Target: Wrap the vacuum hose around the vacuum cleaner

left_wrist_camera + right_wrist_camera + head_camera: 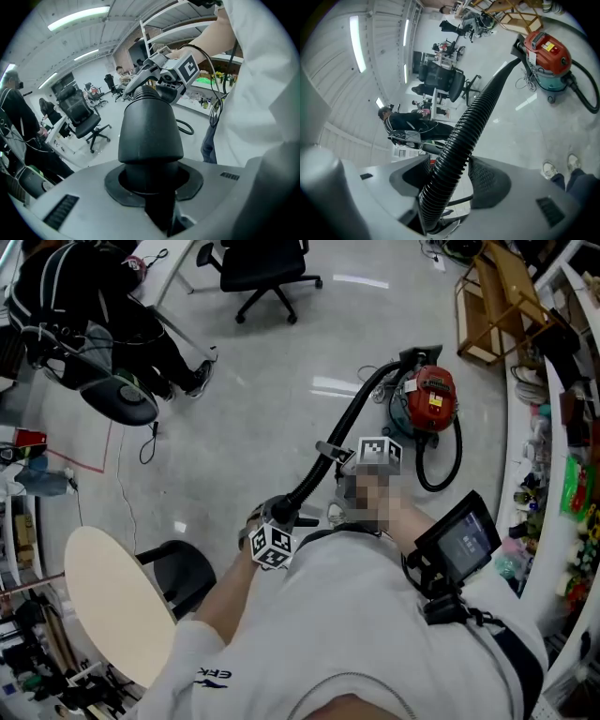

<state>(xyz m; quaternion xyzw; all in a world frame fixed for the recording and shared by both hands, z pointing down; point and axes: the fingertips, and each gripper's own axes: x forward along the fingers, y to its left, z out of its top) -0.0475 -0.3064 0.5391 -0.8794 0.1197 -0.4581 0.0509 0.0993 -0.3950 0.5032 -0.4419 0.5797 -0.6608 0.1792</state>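
The left gripper [150, 180] has its jaws clamped on the smooth black flared cuff [150, 133] at the free end of the black ribbed vacuum hose [461, 136], and the cuff stands upright between them. The right gripper [447, 161] is closed around the ribbed part of the hose further along, a pad touching it on either side. In the head view the left gripper [277, 517] sits just in front of the person's white sweatshirt [337, 615]. From it the hose [347, 423] rises toward 1 o'clock, passes through the right gripper [337, 454], and bends over to the front of the red-topped, teal-bodied canister vacuum cleaner [427, 399]. The vacuum cleaner stands on the pale glossy floor [253, 418], at about 1 o'clock from the right gripper and well apart from it. No part of the hose lies wrapped around the machine. A second thick black tube [441, 470] loops on the floor at 5 o'clock of the vacuum cleaner. A black wheeled office chair [267, 273] stands at 12 o'clock of the head view, a wooden rack [497, 301] at 1 o'clock, and a round beige tabletop [112, 601] at 8 o'clock beside a black stool [183, 573].
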